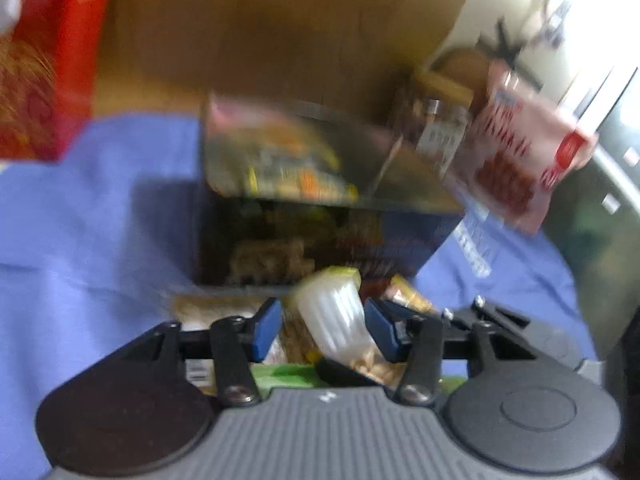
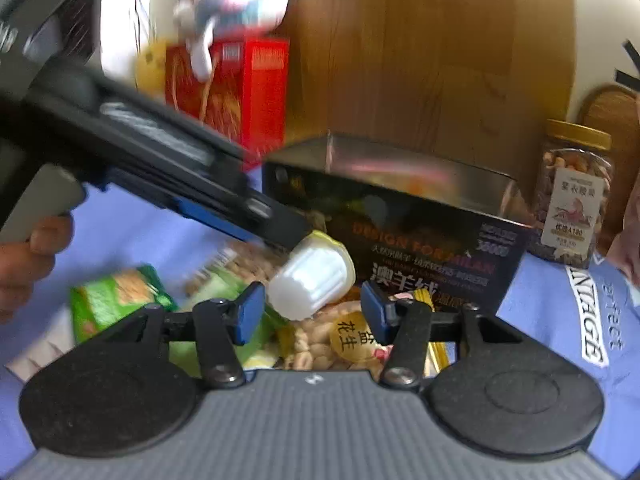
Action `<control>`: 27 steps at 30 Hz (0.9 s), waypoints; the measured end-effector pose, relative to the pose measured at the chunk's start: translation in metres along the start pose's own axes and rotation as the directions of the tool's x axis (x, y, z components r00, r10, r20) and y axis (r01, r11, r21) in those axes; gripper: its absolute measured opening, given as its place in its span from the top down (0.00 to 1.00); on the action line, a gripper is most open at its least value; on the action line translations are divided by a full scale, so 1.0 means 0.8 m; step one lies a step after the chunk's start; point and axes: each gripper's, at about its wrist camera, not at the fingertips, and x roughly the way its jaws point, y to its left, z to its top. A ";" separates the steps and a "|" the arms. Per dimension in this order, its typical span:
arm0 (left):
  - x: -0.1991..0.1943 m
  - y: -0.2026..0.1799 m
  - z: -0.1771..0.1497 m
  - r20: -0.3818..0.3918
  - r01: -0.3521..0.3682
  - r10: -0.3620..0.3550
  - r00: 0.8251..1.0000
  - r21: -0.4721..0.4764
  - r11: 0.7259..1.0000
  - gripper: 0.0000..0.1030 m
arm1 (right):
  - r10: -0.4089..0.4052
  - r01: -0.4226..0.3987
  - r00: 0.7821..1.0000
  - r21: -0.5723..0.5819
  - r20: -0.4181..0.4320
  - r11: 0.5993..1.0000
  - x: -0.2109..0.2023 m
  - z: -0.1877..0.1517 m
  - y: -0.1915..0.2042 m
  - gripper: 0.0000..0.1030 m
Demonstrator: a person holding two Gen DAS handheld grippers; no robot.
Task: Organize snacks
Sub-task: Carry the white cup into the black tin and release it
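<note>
A: What do the jaws have?
B: The left gripper (image 2: 298, 240) is closed part-way on a small white ribbed cup (image 2: 310, 280) with a yellow lid, held over the snack pile. The right gripper (image 2: 310, 312) hangs open just below it, gripping nothing.
A: Any writing?
B: The peanut bag (image 2: 340, 344) under the cup has a gold sticker with Chinese characters. The dark box (image 2: 420, 236) behind reads "DESIGN FOR MILAN". The blue cloth (image 2: 560, 320) shows "perfect". One nut jar (image 2: 574, 196) has a label ending "A180".
A: What differs between views?
B: Only the right wrist shows a hand (image 2: 24, 256), a green packet (image 2: 116, 300), and a stuffed toy (image 2: 240, 0) on the red box (image 2: 240, 92). The left wrist alone shows one pink bag (image 1: 524, 156), blurred, beside the jar.
</note>
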 end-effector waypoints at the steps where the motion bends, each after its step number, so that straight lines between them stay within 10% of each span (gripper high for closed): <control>1: 0.010 0.003 -0.002 -0.020 0.017 -0.017 1.000 -0.017 1.000 0.68 | -0.004 0.004 1.000 0.004 -0.004 1.000 0.005 -0.001 0.000 0.51; 5: -0.011 0.001 -0.014 0.024 0.036 -0.035 0.999 -0.024 0.999 0.69 | 0.015 -0.014 1.000 0.046 -0.026 0.999 0.018 0.003 -0.001 0.63; 10: -0.067 -0.013 0.001 0.163 0.042 -0.047 0.986 0.038 0.998 0.69 | -0.026 0.029 0.990 -0.015 0.141 0.999 -0.026 0.010 0.024 0.63; 17: -0.028 0.004 0.077 0.197 -0.132 0.128 0.972 0.010 0.991 0.55 | -0.063 0.072 0.976 -0.035 0.207 0.997 0.041 0.082 0.003 0.51; 27: -0.116 0.035 -0.019 0.316 -0.048 0.082 0.945 -0.112 0.993 0.54 | -0.115 0.038 0.966 0.313 0.230 0.949 -0.075 -0.005 -0.038 0.47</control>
